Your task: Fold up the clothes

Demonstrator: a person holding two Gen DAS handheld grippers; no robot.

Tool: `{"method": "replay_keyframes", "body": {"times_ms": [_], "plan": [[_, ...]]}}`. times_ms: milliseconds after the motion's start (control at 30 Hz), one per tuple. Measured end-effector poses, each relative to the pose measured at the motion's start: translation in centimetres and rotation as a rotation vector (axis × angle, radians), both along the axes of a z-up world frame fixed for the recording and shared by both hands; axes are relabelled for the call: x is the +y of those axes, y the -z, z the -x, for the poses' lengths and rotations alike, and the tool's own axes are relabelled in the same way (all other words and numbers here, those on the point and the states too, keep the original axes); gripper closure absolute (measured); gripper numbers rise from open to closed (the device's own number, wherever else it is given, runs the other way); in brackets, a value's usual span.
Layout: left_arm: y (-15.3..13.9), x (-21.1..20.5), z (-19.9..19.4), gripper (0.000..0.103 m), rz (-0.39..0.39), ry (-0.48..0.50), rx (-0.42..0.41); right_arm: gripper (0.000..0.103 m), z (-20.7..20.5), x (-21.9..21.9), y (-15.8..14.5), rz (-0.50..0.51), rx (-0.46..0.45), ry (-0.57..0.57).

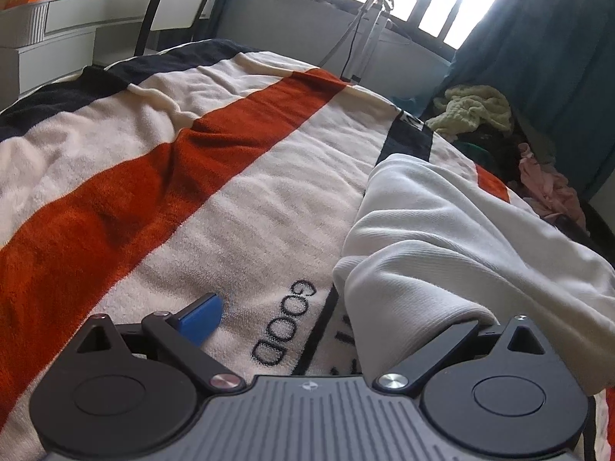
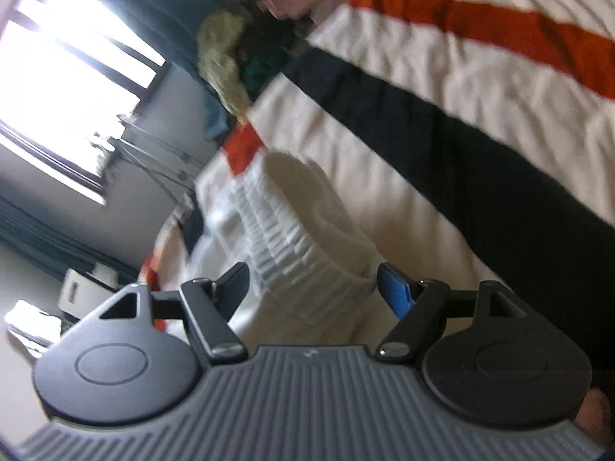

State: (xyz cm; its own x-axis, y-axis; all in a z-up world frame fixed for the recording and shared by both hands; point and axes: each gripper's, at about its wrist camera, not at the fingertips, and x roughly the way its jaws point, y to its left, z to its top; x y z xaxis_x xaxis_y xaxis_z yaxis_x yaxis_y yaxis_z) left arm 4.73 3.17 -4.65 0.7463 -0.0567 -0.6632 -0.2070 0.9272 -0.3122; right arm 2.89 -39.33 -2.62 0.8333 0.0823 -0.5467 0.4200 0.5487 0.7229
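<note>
- Writing on the striped blanket (image 1: pixel 238 199) reads "GOOD" (image 1: pixel 284 322), stitched in dark letters just in front of the left tool (image 1: pixel 334 317); more letters lie beside it, but the white garment (image 1: pixel 461 238) hides most of them.
- The blanket covers the bed and has wide bands of cream, orange and dark navy.
- The white garment lies on the blanket at the right side of the left view, and its near edge drapes over the right finger of the left tool.
- The left tool is spread wide; only its blue left finger (image 1: pixel 201 317) shows, resting on the blanket.
- The right tool (image 2: pixel 313 288) is also spread wide, with the ribbed white cloth of the garment (image 2: pixel 307 238) between its two fingers; I cannot tell if the fingers touch it, because this view is blurred.
- A pile of clothes (image 1: pixel 476 111), yellow-green, dark and pink, lies past the far edge of the bed near the teal curtain (image 1: pixel 538 38).
- No brand name can be read on either tool.
</note>
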Motion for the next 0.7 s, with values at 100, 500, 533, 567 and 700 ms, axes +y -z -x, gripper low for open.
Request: {"method": "replay_keyframes", "body": {"times_ms": [100, 500, 533, 567, 700], "plan": [[0.0, -0.3, 0.0, 0.002, -0.012, -0.001, 0.003, 0.023, -0.3, -1.0, -0.5, -0.05, -0.061, -0.025], [0.1, -0.9, 0.4, 0.002, -0.054, -0.005, 0.004, 0.059, -7.2, -4.6, -1.0, -0.041, -0.046, -0.164], [0.1, -0.9, 0.4, 0.002, -0.054, -0.007, 0.004, 0.062, -8.2, -4.3, -0.9, -0.029, -0.029, -0.21], [0.2, -0.9, 0.4, 0.002, -0.053, -0.009, 0.003, 0.063, -9.1, -3.9, -0.7, -0.016, -0.011, -0.255], [0.2, -0.6, 0.3, 0.002, -0.036, -0.017, 0.01, 0.087, -12.1, -3.5, -0.5, 0.068, -0.033, -0.291]]}}
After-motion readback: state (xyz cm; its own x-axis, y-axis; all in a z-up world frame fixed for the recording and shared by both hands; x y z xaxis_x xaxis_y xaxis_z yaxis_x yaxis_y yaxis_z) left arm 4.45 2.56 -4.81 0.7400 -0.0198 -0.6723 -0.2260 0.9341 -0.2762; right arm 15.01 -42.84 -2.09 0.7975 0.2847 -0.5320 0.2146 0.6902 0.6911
